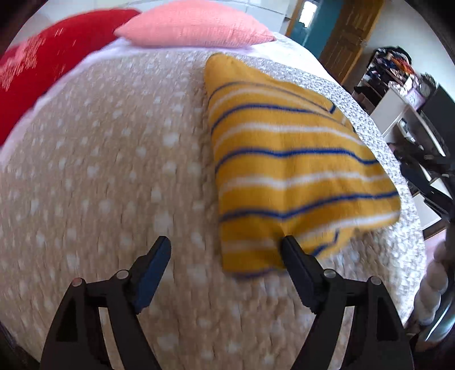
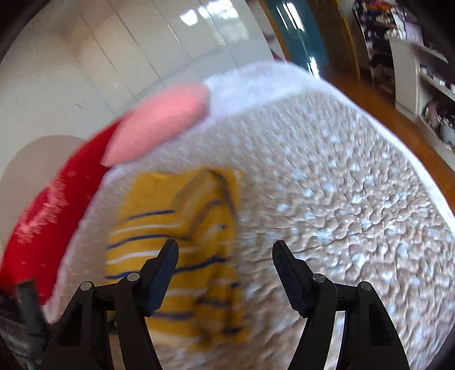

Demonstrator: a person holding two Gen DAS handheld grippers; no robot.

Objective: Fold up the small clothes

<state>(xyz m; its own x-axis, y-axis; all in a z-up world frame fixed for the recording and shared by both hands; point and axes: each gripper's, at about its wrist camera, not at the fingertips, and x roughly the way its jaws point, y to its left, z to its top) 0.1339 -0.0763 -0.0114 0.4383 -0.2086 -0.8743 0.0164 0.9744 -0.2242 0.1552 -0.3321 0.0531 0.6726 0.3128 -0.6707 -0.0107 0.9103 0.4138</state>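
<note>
A folded yellow garment [image 1: 287,159] with blue and white stripes lies on the beige dotted bedspread [image 1: 108,176]. My left gripper [image 1: 226,242] is open and empty, hovering at the garment's near edge, its right finger over the cloth. In the right wrist view the same garment [image 2: 182,233] lies left of centre. My right gripper [image 2: 224,246] is open and empty above the garment's right edge, its left finger over the cloth.
A pink pillow [image 1: 196,25] and a red pillow [image 1: 54,54] lie at the head of the bed. White shelves with clutter [image 1: 403,94] stand beyond the bed's right edge. A white wardrobe wall [image 2: 113,57] and wooden floor [image 2: 384,108] surround the bed.
</note>
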